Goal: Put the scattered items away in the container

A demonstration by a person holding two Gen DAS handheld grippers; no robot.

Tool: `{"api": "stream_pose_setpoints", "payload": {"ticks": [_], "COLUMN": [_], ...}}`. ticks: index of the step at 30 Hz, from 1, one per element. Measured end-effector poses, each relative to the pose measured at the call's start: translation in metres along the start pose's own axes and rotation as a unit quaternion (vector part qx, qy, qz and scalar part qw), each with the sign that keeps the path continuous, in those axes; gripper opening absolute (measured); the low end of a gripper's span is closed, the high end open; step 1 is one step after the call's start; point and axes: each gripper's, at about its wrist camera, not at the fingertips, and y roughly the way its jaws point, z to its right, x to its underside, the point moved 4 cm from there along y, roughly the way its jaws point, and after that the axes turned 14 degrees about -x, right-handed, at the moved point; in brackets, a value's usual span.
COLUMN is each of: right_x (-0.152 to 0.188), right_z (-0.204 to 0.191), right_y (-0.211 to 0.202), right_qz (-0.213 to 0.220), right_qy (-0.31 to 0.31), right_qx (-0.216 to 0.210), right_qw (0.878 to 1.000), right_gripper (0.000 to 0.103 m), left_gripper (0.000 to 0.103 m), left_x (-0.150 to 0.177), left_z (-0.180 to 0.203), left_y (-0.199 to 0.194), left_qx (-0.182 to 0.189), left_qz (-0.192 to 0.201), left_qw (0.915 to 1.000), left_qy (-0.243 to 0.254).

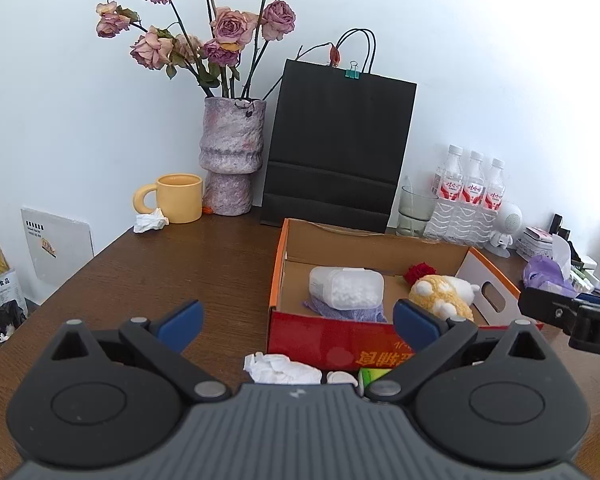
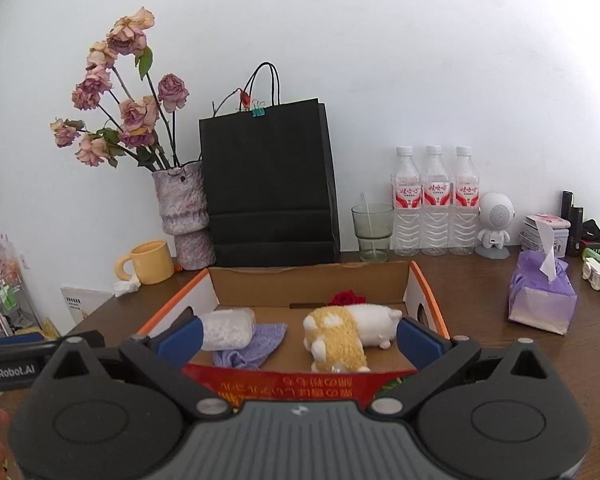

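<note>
Box: cardboard box (image 2: 292, 286), red front wall, orange side rims, sits on the wood table (image 1: 172, 264), open top, just ahead of both grippers.
In box, left: clear plastic tub (image 1: 346, 288) of white bits lying on its side, on top of a purple knit cloth (image 1: 348, 312).
In box, right: yellow & white plush toy (image 2: 342, 334) lying flat, touching the near wall; red rose (image 2: 346, 298) just behind it by the back wall.
Still out of box: crumpled white tissue (image 1: 282, 368) on table, touching/just beside the red front wall; next to it a small white item (image 1: 340, 378) & a green-yellow item (image 1: 374, 376), both half hidden by gripper body, can't tell what they are.
L gripper (image 1: 298, 320): blue-padded fingers wide apart, nothing between them, over table in front of box's near-left corner, above the tissue.
R gripper (image 2: 300, 338): fingers wide apart, holding nothing, centred on box front wall; its body shows at right edge of left wrist view.
Behind box: black paper bag (image 2: 268, 188) w/ teal binder clip, against wall.
Left of bag: mottled vase (image 1: 232, 156) w/ dried pink roses; yellow mug (image 1: 178, 198) beside it; 2nd tissue wad (image 1: 150, 220) touching mug base.
Right of bag: glass tumbler (image 2: 374, 226), then 3 water bottles (image 2: 436, 200) in a row, white robot figure (image 2: 494, 224).
Far right: purple tissue pack (image 2: 542, 298), well apart from box.
</note>
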Motion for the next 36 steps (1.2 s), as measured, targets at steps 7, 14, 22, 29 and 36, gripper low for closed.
{"api": "stream_pose_setpoints", "payload": {"ticks": [7, 14, 22, 29, 36], "right_x": [0.034, 0.064, 0.096, 0.103, 0.109], "right_z": [-0.001, -0.002, 0.002, -0.001, -0.007], "right_y": [-0.016, -0.017, -0.018, -0.02, -0.017], "right_qz": [-0.006, -0.021, -0.036, -0.037, -0.041], "right_qy": [0.001, -0.008, -0.018, -0.031, -0.048], "right_qx": [0.019, 0.031, 0.052, 0.051, 0.052], "right_qw": [1.0, 0.999, 0.998, 0.998, 0.997], "right_gripper": [0.103, 0.103, 0.103, 0.103, 0.103], "left_gripper": [0.103, 0.103, 0.103, 0.103, 0.103], "left_x": [0.027, 0.052, 0.074, 0.081, 0.088], "left_z": [-0.009, -0.014, -0.003, 0.002, 0.005], "left_y": [-0.012, -0.013, -0.014, -0.013, -0.011], "left_qx": [0.008, -0.015, -0.022, -0.036, -0.047], "left_qz": [-0.008, -0.014, -0.005, 0.007, 0.01], "left_qw": [0.9999, 0.9998, 0.9996, 0.9988, 0.9979], "left_qy": [-0.003, 0.001, 0.019, 0.033, 0.045]}}
